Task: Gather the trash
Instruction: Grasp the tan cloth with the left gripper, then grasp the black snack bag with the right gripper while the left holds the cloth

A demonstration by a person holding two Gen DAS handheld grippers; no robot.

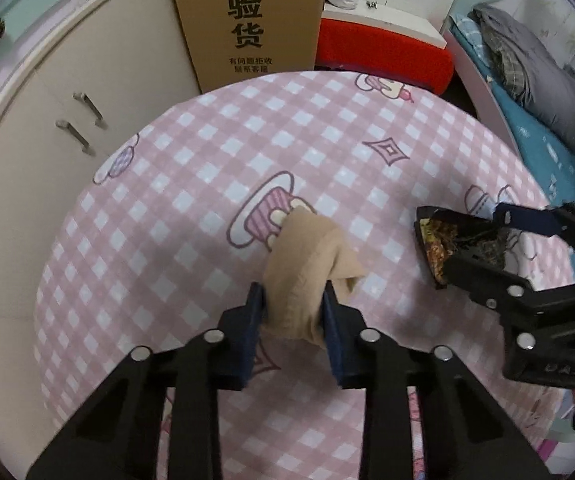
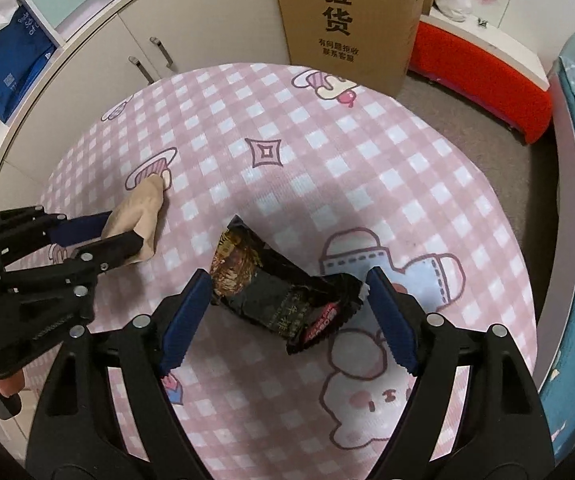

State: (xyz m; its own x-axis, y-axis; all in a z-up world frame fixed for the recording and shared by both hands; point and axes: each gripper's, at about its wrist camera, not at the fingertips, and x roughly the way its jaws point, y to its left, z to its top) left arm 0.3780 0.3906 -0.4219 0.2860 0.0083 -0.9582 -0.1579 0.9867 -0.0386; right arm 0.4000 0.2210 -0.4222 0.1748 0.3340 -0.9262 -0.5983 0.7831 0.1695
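While both pieces of trash lie on the pink checked table (image 2: 327, 140), the left gripper (image 1: 293, 308) pinches a beige stocking (image 1: 307, 264), seemingly firmly. The right gripper (image 2: 287, 300) straddles a black snack wrapper (image 2: 279, 296), jaws wide. Nothing is binned yet.

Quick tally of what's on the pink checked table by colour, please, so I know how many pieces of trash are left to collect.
Beige: 1, crumpled stocking, in the left tongs
Black: 1, snack wrapper, between the open right tongs
Total: 2
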